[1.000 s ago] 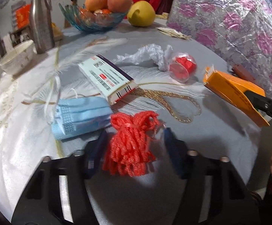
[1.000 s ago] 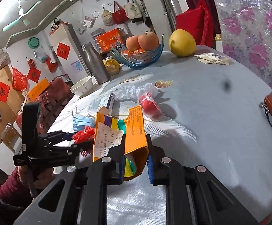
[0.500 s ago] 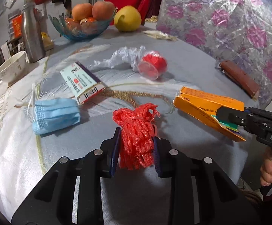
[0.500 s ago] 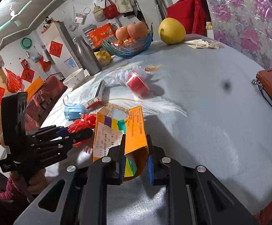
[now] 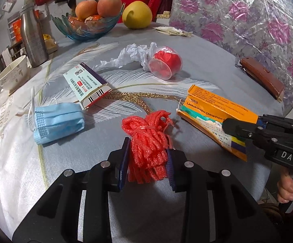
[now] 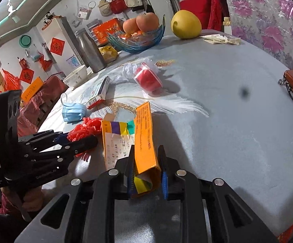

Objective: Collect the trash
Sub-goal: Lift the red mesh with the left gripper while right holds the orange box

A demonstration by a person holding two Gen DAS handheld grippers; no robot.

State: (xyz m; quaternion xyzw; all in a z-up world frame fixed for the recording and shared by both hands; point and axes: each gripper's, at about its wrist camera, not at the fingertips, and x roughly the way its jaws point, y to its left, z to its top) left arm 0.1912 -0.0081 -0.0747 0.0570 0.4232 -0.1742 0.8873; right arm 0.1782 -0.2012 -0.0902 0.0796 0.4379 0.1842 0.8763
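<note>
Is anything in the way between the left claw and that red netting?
Nothing visible. The red netting already sits between the left claw's jaws, which are opening. The blue mask and orange box are off to its sides.

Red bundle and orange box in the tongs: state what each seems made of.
Red bundle: looks like soft foam netting, matte; puffy tube-like strands tied in a bunch, probably fruit wrap.

Orange box: looks like thin printed cardboard with a slight sheen; flattened, creased panels, open end flap.
</note>
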